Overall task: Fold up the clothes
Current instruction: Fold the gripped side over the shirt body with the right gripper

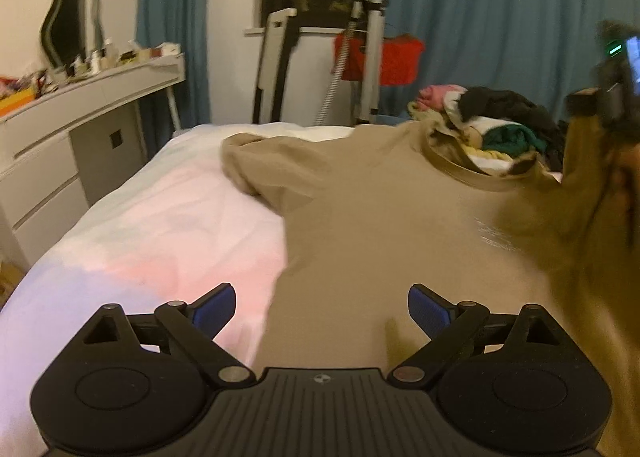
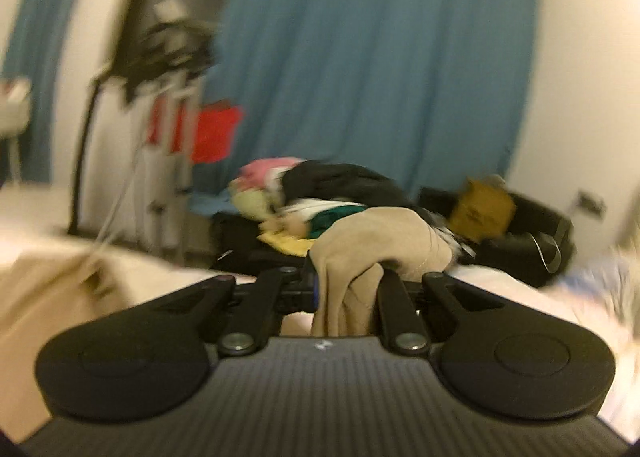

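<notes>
A tan t-shirt (image 1: 384,225) lies spread on the white bed (image 1: 160,217), collar toward the far side, its left sleeve crumpled. My left gripper (image 1: 320,307) is open and empty, low over the shirt's near hem. My right gripper (image 2: 346,281) is shut on a bunch of the tan shirt (image 2: 376,245) and holds it lifted above the bed. In the left wrist view the right gripper (image 1: 612,97) shows at the far right edge, with the shirt's right side pulled up to it. The right wrist view is blurred.
A pile of mixed clothes (image 1: 492,125) lies on the bed's far side beyond the collar. A white dresser (image 1: 72,137) with a mirror stands at the left. A garment steamer (image 1: 368,41) and blue curtains (image 1: 500,17) are behind the bed.
</notes>
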Available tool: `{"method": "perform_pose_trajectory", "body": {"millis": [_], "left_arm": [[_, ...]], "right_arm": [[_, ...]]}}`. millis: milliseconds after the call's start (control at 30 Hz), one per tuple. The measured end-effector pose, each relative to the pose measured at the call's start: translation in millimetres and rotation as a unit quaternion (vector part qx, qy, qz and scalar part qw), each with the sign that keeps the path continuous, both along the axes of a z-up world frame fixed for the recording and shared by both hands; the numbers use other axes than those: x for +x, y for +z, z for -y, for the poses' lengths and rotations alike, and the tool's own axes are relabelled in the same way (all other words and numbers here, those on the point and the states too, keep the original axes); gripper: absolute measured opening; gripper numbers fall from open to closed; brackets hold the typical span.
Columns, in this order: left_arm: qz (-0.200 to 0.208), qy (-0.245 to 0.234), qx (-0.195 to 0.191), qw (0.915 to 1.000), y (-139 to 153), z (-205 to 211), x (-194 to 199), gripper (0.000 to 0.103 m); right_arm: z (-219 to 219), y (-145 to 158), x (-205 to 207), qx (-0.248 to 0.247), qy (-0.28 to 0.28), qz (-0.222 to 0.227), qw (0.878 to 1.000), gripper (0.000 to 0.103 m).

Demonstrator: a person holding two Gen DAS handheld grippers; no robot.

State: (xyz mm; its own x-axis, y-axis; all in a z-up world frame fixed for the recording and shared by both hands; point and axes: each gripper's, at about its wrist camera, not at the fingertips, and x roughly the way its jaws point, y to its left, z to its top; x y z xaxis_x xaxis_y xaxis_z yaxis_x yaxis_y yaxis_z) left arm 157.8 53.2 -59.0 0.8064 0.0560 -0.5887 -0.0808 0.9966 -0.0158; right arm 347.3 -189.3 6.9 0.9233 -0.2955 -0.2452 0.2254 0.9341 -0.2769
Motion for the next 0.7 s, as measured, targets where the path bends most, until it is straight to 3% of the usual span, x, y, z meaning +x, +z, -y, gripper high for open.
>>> {"method": "perform_pose_trajectory", "body": {"millis": [100,233,400,433,567,600,700], "left_arm": [[-0.005,0.023,-0.019,0.9995,1,-16,2,0.094],[-0.013,0.037,-0.019,0.9990,-2,-24,3,0.094],[-0.019,0.033,-0.021,0.9991,-11,-22,8,0.094],[-0.021,0.032,-0.024,0.9990,-13,-22,9,0.094],[-0.028,0.016,-0.025,0.9992,-15,-13,8,0.094],[-0.027,0.013,-0.023,0.9993,-14,-10,6,0.094],[-0.032,0.008,-0.036,0.9988,-11,-7,1,0.094]], "right_arm": [[-53,-31,20,-0.033,0.035,-0.037,0.998,0.012],[-97,-70,47,-0.040,0.071,-0.088,0.993,0.012],[-105,-80,63,0.003,0.084,-0.112,0.990,0.017],[-101,-79,65,0.027,0.086,-0.116,0.989,0.021],[-80,-62,45,0.120,0.131,-0.119,0.977,0.073],[-77,-56,34,0.126,0.137,-0.112,0.976,0.078],[-66,-33,-8,0.151,0.152,-0.095,0.972,0.078]]}}
